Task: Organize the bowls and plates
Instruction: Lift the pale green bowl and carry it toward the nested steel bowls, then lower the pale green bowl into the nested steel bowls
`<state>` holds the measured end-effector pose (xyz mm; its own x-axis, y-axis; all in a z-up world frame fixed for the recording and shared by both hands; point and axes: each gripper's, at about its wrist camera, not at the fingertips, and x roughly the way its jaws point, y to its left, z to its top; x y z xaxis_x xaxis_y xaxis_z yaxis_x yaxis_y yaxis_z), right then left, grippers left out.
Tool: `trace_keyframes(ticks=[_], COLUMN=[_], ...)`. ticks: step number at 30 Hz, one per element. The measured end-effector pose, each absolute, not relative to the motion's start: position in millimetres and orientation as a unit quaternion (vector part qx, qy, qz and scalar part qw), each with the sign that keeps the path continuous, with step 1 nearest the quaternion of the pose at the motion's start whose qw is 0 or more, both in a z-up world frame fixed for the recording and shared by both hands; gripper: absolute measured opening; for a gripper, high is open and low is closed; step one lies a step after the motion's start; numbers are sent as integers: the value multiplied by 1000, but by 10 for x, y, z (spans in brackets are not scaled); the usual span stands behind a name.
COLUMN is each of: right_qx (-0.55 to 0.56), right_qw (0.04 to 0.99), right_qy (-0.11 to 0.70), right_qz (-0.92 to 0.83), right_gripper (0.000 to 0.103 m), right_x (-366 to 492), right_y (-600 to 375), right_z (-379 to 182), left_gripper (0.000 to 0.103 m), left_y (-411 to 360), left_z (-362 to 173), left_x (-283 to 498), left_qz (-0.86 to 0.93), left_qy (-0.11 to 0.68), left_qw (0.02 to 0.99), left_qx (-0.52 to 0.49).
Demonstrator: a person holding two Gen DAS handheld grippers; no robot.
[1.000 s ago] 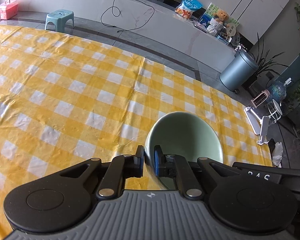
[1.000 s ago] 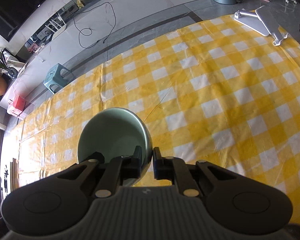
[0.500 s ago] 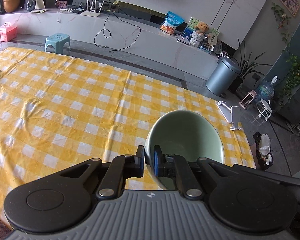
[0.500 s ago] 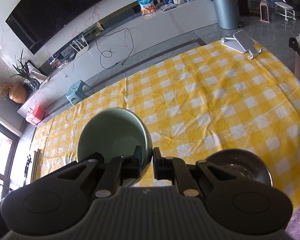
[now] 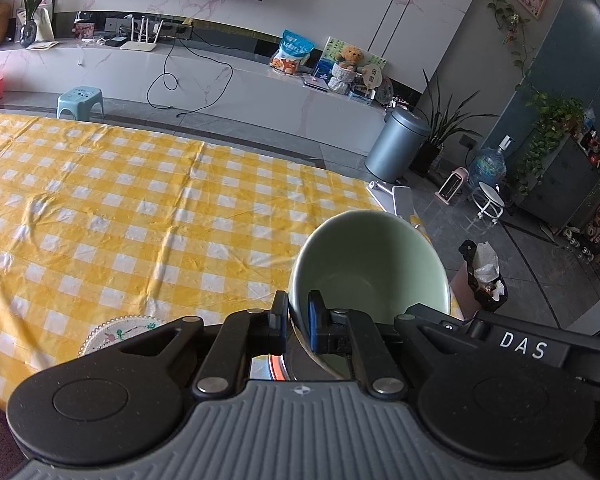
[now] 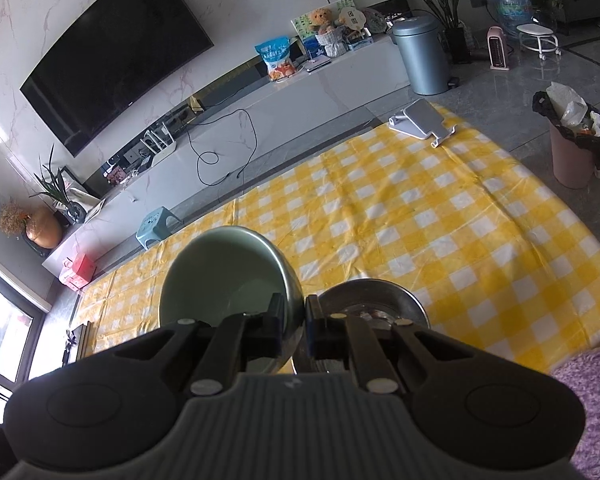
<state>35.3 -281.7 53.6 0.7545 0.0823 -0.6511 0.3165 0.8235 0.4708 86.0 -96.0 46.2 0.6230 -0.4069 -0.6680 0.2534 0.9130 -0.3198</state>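
My left gripper (image 5: 298,316) is shut on the rim of a pale green bowl (image 5: 368,264), held tilted above the yellow checked tablecloth (image 5: 140,208). Below it, at the table's near edge, lies a white patterned plate (image 5: 116,334); an orange-rimmed dish (image 5: 278,366) shows between the fingers. My right gripper (image 6: 304,320) is shut on the rim of a second green bowl (image 6: 224,276), held above the cloth. A steel bowl (image 6: 374,300) sits on the table just right of the right gripper.
A white phone stand (image 6: 422,118) sits at the table's far right corner. Off the table are a grey bin (image 5: 402,142), a pink waste basket (image 6: 574,148), a blue stool (image 5: 80,100) and a TV bench.
Both grippers, each still holding its bowl, have risen and pulled back from the table. The plate and the steel bowl have come into view below them.
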Motion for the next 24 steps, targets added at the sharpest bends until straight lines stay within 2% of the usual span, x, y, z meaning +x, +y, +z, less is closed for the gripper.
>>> trace_keyframes(ticks=[11,24], right_qx=[299,320], right_qw=[888,859], right_qy=[340,387], right_qz=[-76,-101], right_gripper=[8,7], right_x=[78,251], right_y=[-2942,-3145], right_z=[471,24], left_gripper=[11,11], left_y=[-1046,-1195], left_z=[379,-53], left_x=[677,970], left_qz=[-200,-212], left_qy=[406,471], left_qw=[886,851], left_qx=[-97,-97])
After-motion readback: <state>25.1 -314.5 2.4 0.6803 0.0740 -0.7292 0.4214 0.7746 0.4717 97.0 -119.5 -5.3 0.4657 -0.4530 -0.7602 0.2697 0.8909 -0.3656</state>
